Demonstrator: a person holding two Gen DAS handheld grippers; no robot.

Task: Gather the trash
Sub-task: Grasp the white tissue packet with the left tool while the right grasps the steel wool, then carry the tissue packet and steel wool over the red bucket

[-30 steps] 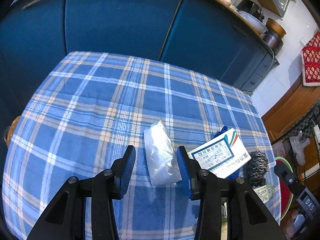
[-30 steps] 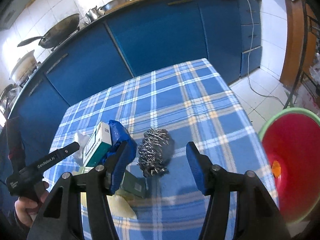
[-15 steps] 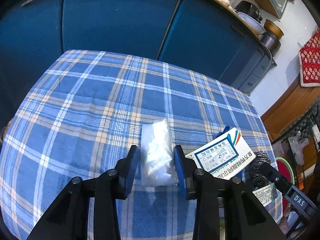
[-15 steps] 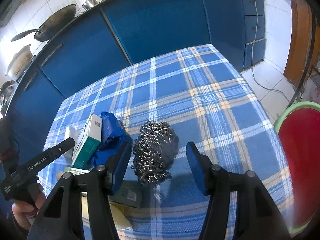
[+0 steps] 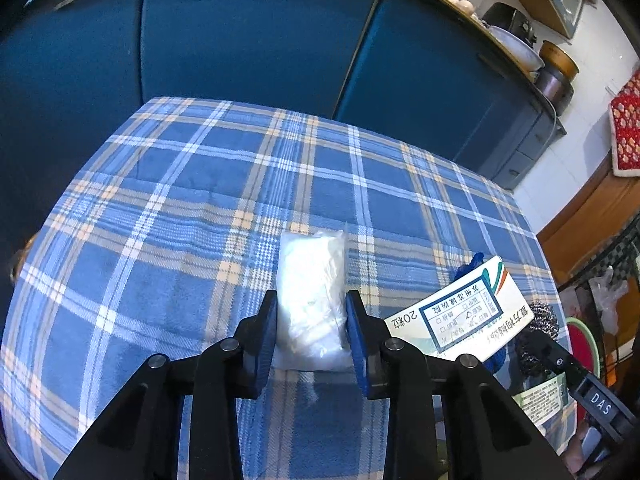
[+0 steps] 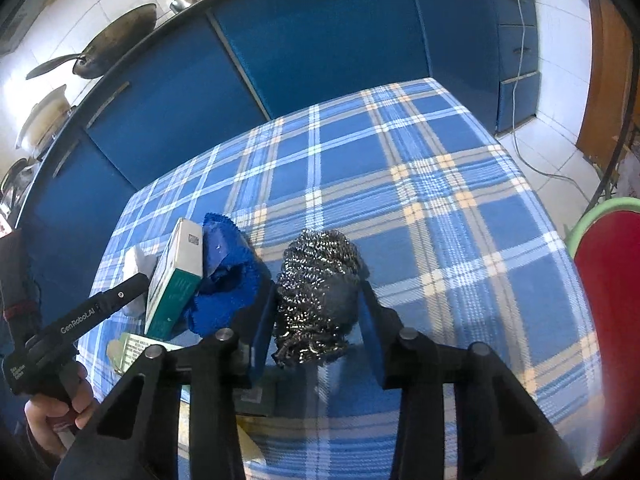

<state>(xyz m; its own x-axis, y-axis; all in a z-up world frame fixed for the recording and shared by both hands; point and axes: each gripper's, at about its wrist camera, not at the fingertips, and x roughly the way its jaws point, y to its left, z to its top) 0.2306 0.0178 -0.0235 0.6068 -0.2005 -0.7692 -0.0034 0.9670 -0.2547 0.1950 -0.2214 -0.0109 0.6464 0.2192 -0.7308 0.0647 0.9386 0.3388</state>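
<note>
My left gripper sits low over the tabletop, which is covered in a blue plaid cloth. Its jaws are closing, and the white bag lies between them on the cloth; both blue pads meet the bag's sides, so I record it as gripped. The bag's far end sticks out past the pads.

My right gripper is also down at the cloth, jaws closing around the steel scourer. The left pad presses the scourer's side; the right pad stands just beside it (I cannot tell whether it touches). The scourer rests on the tabletop.

Other items noted:
- A carton with green and white print lies just right of the bag, propped on a blue rag. In the right wrist view the carton stands on edge against the rag, left of the scourer.
- A leaflet lies at the near edge under the rag.
- A red basin with a green rim stands off the right edge of the tabletop, lower down.
- Blue cabinets run behind the tabletop, with a wok on the counter above.
- A hand holds the left gripper's handle.
</note>
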